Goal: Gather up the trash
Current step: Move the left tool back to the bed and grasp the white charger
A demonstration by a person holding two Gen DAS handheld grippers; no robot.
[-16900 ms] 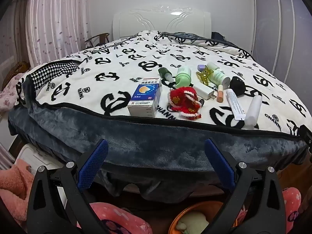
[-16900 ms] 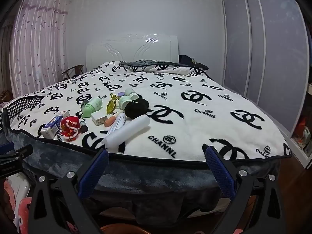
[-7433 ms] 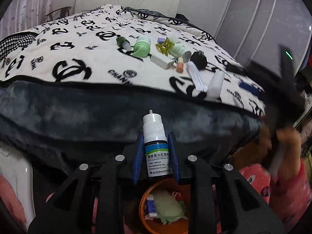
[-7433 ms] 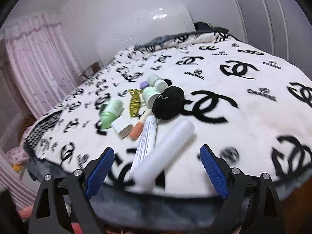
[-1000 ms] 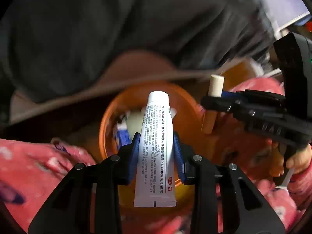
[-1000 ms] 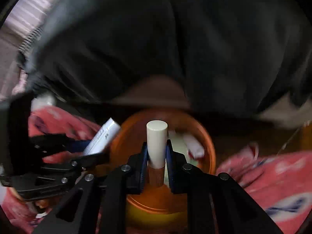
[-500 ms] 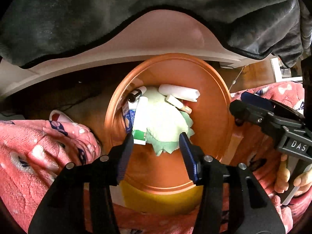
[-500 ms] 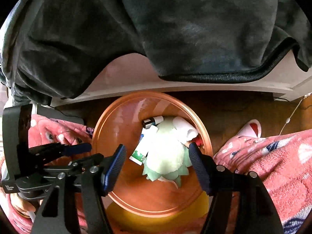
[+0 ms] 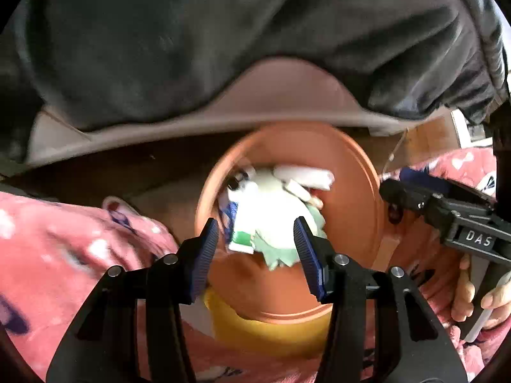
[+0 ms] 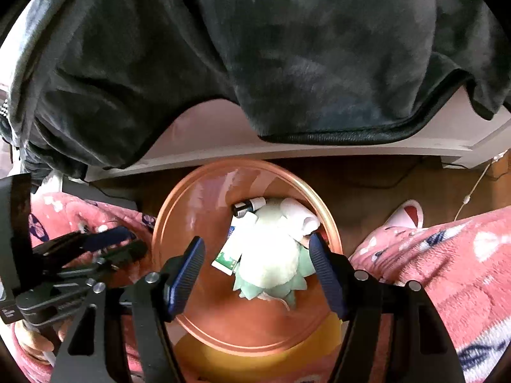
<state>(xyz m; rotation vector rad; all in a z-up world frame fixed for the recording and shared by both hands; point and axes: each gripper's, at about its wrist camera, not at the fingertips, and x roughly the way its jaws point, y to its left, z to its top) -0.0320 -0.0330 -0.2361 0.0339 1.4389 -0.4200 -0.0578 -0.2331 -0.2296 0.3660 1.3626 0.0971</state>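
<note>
A: Both tools were recorded above the orange bin (image 10: 166, 223). The left gripper (image 9: 255, 249) was noted with jaws parted wide and nothing between them; the right gripper (image 10: 257, 271) likewise spread and empty.

B: Location of the trash was logged: a white tube (image 10: 231, 245), a small dark bottle (image 10: 247, 206), a pale roll (image 10: 298, 214) and a pale green wad (image 10: 268, 265), all piled in the bin's bottom toward its far-right wall. The bin itself was seen on the floor below the hanging grey blanket (image 10: 255, 48).

A: Judged: the drop was finished. Retreat would best be made straight up, jaws left spread, so that the rim is not clipped.

B: Agreed. The two tools were observed near each other over the bin; they should be lifted apart, clear of the blanket edge.
</note>
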